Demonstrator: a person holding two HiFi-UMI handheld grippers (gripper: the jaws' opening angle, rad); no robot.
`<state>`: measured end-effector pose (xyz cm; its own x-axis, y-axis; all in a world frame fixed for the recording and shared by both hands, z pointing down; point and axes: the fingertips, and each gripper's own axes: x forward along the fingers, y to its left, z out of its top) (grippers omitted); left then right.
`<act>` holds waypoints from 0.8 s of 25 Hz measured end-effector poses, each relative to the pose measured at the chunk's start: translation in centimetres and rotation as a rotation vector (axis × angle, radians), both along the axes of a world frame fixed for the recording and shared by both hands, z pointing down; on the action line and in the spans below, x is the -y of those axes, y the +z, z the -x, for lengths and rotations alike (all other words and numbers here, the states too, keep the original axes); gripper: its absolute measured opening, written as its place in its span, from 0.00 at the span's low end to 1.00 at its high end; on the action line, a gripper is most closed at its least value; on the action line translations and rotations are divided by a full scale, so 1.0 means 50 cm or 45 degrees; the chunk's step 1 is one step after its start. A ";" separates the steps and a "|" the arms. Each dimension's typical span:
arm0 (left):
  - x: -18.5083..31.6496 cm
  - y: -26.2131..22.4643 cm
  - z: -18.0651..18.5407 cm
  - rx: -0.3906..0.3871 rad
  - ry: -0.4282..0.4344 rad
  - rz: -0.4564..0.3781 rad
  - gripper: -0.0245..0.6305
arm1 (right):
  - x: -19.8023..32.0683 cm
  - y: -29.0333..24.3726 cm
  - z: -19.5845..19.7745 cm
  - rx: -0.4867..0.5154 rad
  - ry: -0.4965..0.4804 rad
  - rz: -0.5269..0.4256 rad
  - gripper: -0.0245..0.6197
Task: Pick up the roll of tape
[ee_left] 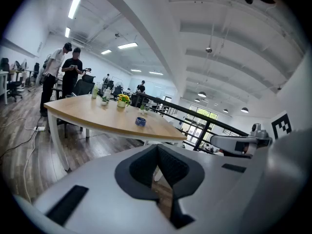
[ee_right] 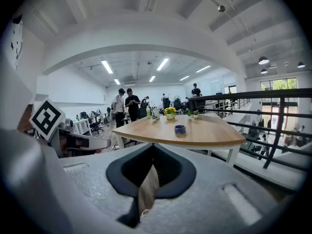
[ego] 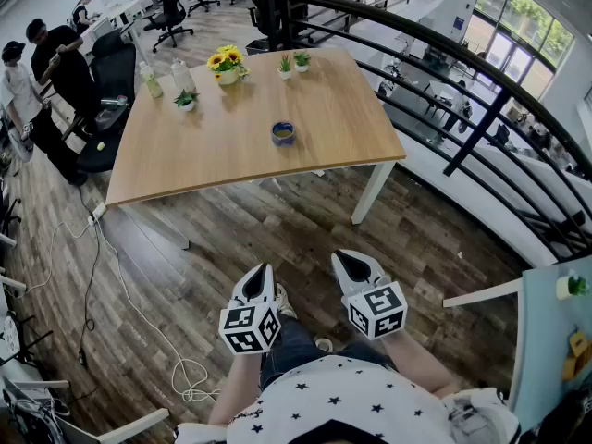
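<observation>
A blue roll of tape [ego: 283, 134] lies flat near the middle of the wooden table [ego: 222, 146]; it shows small in the left gripper view as the roll [ee_left: 140, 122] and in the right gripper view as the roll [ee_right: 180, 129]. My left gripper [ego: 265, 268] and right gripper [ego: 344, 257] hang side by side over the floor, well short of the table's near edge. Both are shut with nothing between their jaws.
At the table's far side stand a yellow flower pot [ego: 227, 65], small green plants [ego: 186, 99] and bottles [ego: 151, 80]. Two people [ego: 46, 72] and office chairs [ego: 168, 7] are at the left. A black railing [ego: 481, 100] curves along the right. Cables [ego: 102, 276] lie on the floor.
</observation>
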<state>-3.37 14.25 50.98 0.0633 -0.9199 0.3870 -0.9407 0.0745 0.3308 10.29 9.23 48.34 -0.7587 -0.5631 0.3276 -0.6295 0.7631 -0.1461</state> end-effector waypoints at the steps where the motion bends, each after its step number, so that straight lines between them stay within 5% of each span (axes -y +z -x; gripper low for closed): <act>1: -0.018 -0.004 -0.007 -0.007 -0.001 -0.003 0.04 | -0.016 -0.005 -0.001 0.003 -0.007 -0.005 0.05; 20: -0.143 -0.076 -0.033 0.006 -0.058 -0.095 0.04 | -0.140 -0.061 0.003 0.059 -0.098 -0.067 0.05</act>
<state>-1.74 21.42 47.16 0.0193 -0.9481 0.3174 -0.9385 0.0923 0.3326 10.15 16.22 45.30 -0.8137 -0.5185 0.2627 -0.5626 0.8162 -0.1318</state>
